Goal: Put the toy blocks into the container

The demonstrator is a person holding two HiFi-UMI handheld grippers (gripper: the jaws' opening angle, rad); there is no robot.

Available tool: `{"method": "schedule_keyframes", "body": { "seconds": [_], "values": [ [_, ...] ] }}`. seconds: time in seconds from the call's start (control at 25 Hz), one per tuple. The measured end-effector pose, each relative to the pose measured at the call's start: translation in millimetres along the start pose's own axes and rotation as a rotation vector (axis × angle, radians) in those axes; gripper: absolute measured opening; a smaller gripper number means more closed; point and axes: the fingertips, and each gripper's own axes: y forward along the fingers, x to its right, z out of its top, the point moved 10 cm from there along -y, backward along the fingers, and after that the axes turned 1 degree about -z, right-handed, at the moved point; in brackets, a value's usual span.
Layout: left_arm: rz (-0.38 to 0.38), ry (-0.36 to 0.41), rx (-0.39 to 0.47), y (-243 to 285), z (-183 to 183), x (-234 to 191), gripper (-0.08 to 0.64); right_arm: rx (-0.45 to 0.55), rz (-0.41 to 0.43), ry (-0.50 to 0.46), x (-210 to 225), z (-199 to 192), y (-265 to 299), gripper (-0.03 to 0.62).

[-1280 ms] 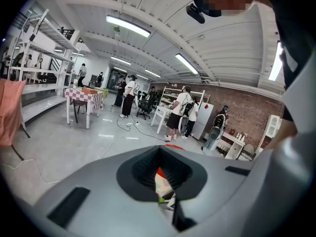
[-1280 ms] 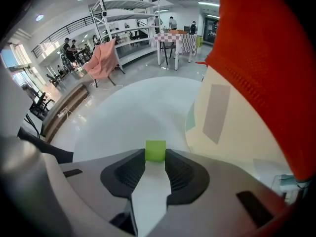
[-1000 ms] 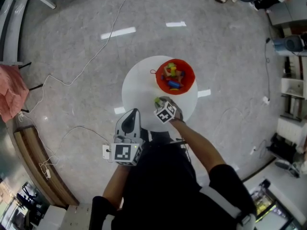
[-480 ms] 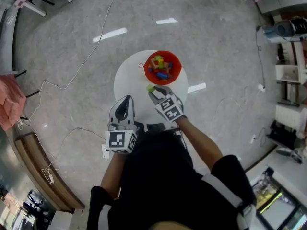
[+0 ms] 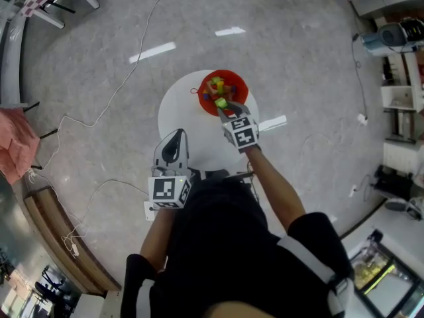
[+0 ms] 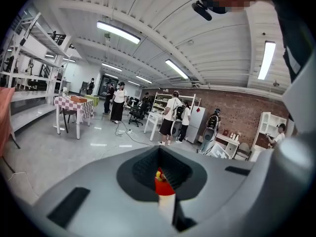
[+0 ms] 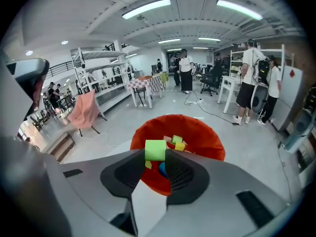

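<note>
A red container [image 5: 233,85] holding several coloured toy blocks [image 5: 216,89] stands at the far side of a small round white table [image 5: 182,111]. My right gripper [image 5: 224,105] is shut on a green block [image 5: 220,103] and holds it over the container's near rim. In the right gripper view the green block [image 7: 155,149] sits between the jaws of the right gripper [image 7: 156,157], with the container [image 7: 207,132] just beyond and below. My left gripper [image 5: 173,152] hangs by the table's near edge, shut and holding nothing; in its own view the left gripper [image 6: 162,174] shows only a thin slit.
Cables [image 5: 112,91] trail over the grey floor left of the table. A pink cloth [image 5: 16,138] hangs at the far left, shelving and equipment [image 5: 397,111] stand at the right. People [image 7: 186,72] stand in the background.
My right gripper has carried the green block from the table's near side away from me to above the container. The left gripper has stayed near the table's edge.
</note>
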Motion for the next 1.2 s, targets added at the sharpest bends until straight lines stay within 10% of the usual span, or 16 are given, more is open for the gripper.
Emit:
{"method": "schedule_keyframes", "body": {
  "seconds": [0.52,1.2],
  "values": [
    [-0.008,0.008,0.005,-1.6,-0.3,-1.5,-0.008,0.011,-0.010,0.041,-2.7,-2.6,-3.9,0.123],
    [-0.113,0.070,0.075,9.3,33.4,34.0,-0.008,0.502,-0.090,0.120,-27.7,20.5,-158.0,-0.002]
  ]
}}
